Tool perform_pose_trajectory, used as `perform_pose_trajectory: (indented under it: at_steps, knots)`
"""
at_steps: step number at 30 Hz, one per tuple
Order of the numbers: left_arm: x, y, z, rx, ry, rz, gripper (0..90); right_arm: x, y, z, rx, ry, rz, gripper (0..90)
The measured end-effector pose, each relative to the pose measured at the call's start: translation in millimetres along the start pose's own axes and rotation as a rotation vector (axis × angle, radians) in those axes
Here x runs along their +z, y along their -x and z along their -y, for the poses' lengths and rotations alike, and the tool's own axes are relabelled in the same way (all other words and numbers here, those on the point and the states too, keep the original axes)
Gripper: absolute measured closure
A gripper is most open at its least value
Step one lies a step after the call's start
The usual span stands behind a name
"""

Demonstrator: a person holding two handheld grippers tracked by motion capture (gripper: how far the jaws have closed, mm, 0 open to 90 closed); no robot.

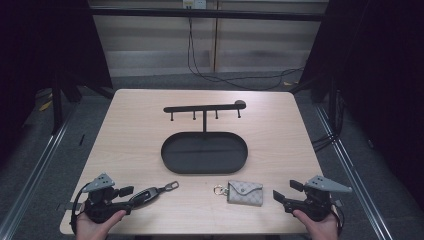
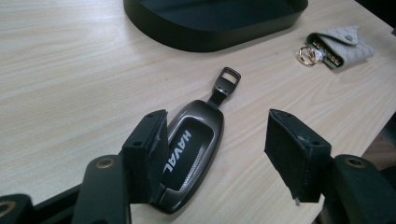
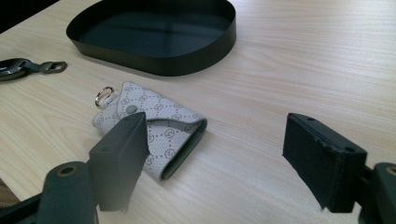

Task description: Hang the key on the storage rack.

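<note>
A dark grey car key fob [image 1: 150, 193] with a strap loop lies on the table near the front left. In the left gripper view the key fob [image 2: 189, 154] reads HAVAL and rests flat between the jaws, close against the left one. My left gripper [image 1: 131, 196] [image 2: 215, 126] stands open over it, its pads not pressing. A grey patterned key pouch [image 1: 245, 192] [image 3: 159, 126] with a metal ring lies front centre-right. My right gripper [image 1: 285, 191] [image 3: 217, 123] is open just right of the pouch, whose near end sits behind the left jaw.
A black oval tray [image 1: 205, 171] [image 2: 210, 39] [image 3: 187, 63] sits mid-table, with a black hook stand [image 1: 204, 107] rising at its far side. The pouch [image 2: 341, 42] and the key fob [image 3: 18, 67] also appear off to the side in the opposite gripper views. Dark frames flank the table.
</note>
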State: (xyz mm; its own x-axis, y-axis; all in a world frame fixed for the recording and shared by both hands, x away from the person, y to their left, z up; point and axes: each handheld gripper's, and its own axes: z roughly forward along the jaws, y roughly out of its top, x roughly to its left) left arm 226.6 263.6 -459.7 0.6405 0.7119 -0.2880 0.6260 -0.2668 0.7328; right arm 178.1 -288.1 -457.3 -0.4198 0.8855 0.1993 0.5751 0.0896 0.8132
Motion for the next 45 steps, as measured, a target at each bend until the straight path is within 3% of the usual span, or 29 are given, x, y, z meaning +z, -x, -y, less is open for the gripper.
perform_pose_trajectory:
  at_steps: [4,8,10,11,13,14,17,19,28,33,38,40,45]
  knots:
    - [-0.5,-1.0,-2.2,-0.004,0.014,0.047,51.8,1.0,1.0,-0.4,0.006,-0.005,0.001,22.7]
    - [-0.3,2.6,-7.3,0.002,0.016,0.088,53.9,0.8,0.7,-0.3,0.004,-0.004,0.004,22.7]
    - [0.7,6.7,-11.4,0.025,-0.003,0.086,57.3,0.8,0.9,-0.2,0.005,-0.005,0.005,22.7]
    - [1.6,10.1,-15.7,-0.018,-0.021,0.032,60.9,0.9,1.3,-0.1,0.005,-0.004,0.006,22.7]
    - [1.8,10.8,-18.0,-0.022,-0.031,0.034,62.5,1.0,1.6,-0.1,0.005,-0.004,0.004,22.8]
    - [1.0,13.6,-23.0,0.013,-0.047,0.035,62.9,1.2,1.7,0.0,0.003,-0.004,0.003,22.8]
    - [-0.3,16.6,-28.8,0.049,-0.07,0.043,59.2,1.3,1.9,0.2,0.005,-0.004,0.002,22.9]
    - [-0.9,20.3,-39.7,0.098,-0.102,0.017,57.8,1.6,2.2,0.1,0.009,-0.003,0.0,22.9]
    - [11.0,35.6,-65.6,0.194,-0.168,0.015,47.7,1.0,2.8,0.5,0.015,-0.002,0.002,22.8]
    - [16.6,40.7,-71.0,0.189,-0.197,-0.005,41.1,2.1,2.2,0.4,0.011,-0.009,0.003,22.8]
    - [24.2,41.6,-77.2,0.195,-0.233,-0.007,40.5,2.3,2.2,0.5,0.009,-0.011,0.002,22.6]
    - [26.9,41.3,-78.7,0.195,-0.24,-0.037,40.9,2.1,2.1,0.5,0.008,-0.009,0.002,22.6]
    - [32.5,38.2,-84.0,0.218,-0.289,0.006,40.7,2.7,1.8,0.5,0.008,-0.011,-0.002,22.6]
